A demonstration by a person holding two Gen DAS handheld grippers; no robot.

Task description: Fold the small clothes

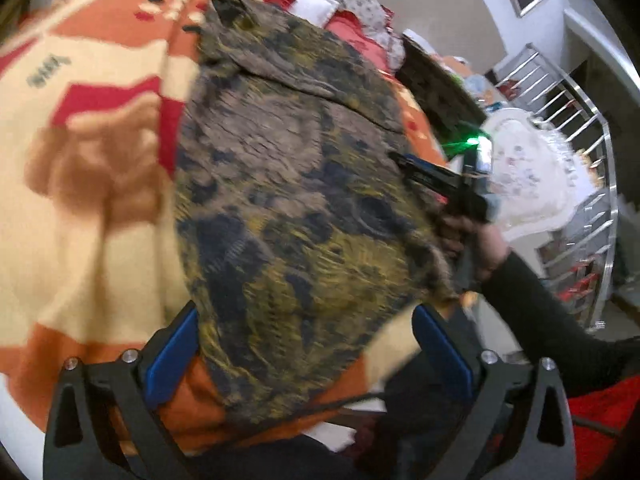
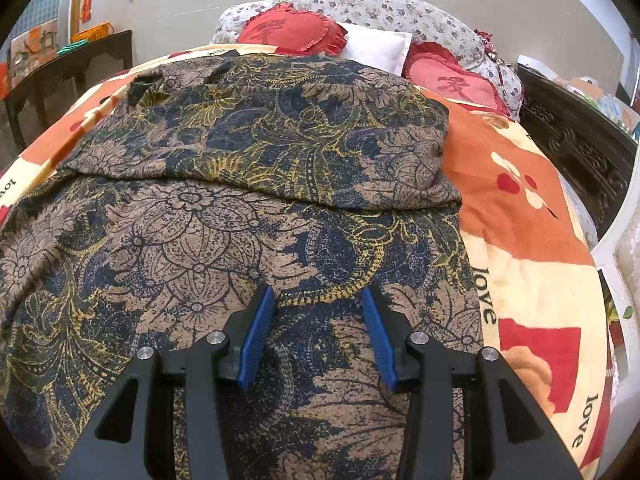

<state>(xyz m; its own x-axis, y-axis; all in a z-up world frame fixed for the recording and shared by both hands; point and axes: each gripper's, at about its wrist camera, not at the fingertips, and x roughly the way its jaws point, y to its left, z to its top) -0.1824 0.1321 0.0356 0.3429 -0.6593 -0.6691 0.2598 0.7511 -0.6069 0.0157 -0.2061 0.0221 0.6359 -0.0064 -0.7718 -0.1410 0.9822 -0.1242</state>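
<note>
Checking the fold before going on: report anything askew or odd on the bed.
The floral-print garment is folded unevenly: its upper layer's edge runs slanted across the lower layer, and a corner bunches up at the top left. Both grippers, left and right, are open.

Left view motion-blurred; right sharp, evenly bright; fisheye-warped edges.

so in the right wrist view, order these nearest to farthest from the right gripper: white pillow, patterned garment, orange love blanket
From the right gripper:
1. patterned garment, directly under and ahead of the open jaws
2. orange love blanket, off to the right
3. white pillow, at the head of the bed, between two red heart cushions
</note>
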